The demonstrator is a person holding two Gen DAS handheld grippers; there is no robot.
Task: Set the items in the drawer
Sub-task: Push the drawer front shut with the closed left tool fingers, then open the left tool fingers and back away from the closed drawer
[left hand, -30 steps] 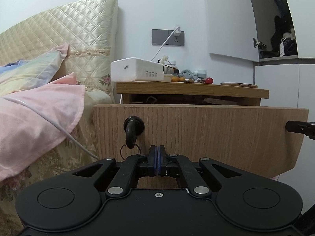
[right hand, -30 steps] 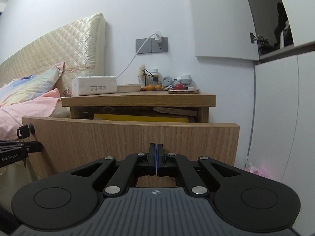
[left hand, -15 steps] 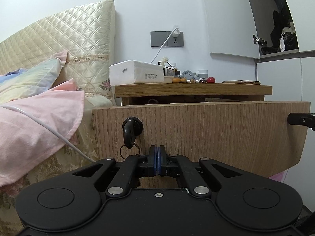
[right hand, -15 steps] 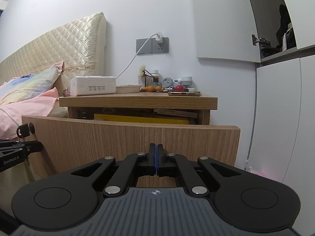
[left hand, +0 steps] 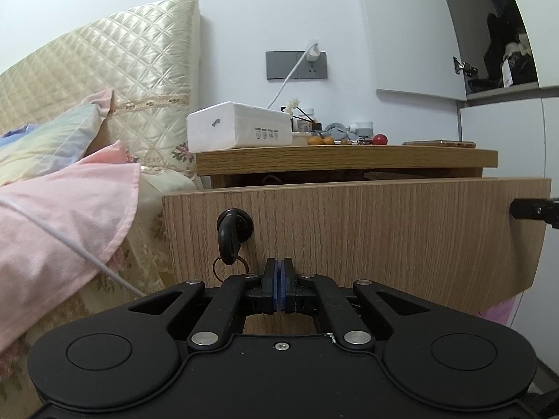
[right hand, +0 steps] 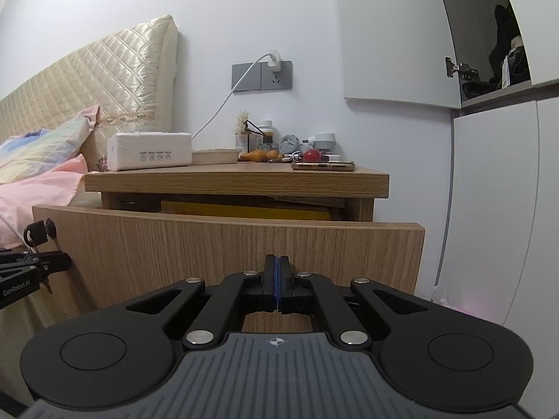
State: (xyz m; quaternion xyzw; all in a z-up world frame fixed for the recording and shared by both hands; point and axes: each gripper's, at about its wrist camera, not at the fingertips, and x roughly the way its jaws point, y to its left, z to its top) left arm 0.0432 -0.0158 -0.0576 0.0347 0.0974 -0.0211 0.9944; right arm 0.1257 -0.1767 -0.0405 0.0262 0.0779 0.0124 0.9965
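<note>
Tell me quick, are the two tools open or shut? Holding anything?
Left tool: shut, holding nothing, in front of the drawer.
Right tool: shut, holding nothing.

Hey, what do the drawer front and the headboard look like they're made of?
Drawer front: wood or wood-look laminate, matte, with fine straight vertical grain lines; which of the two is unclear. Headboard: padded fabric, probably satin-like, cream with a sheen and diamond-quilted stitching.

Both wrist cameras sit low and close, facing the wooden drawer front (left hand: pixel 367 237) straight on. The left view looks nearer the bed side, the right view nearer the wardrobe. Both share the nightstand surface (right hand: pixel 237 178) above.
</note>
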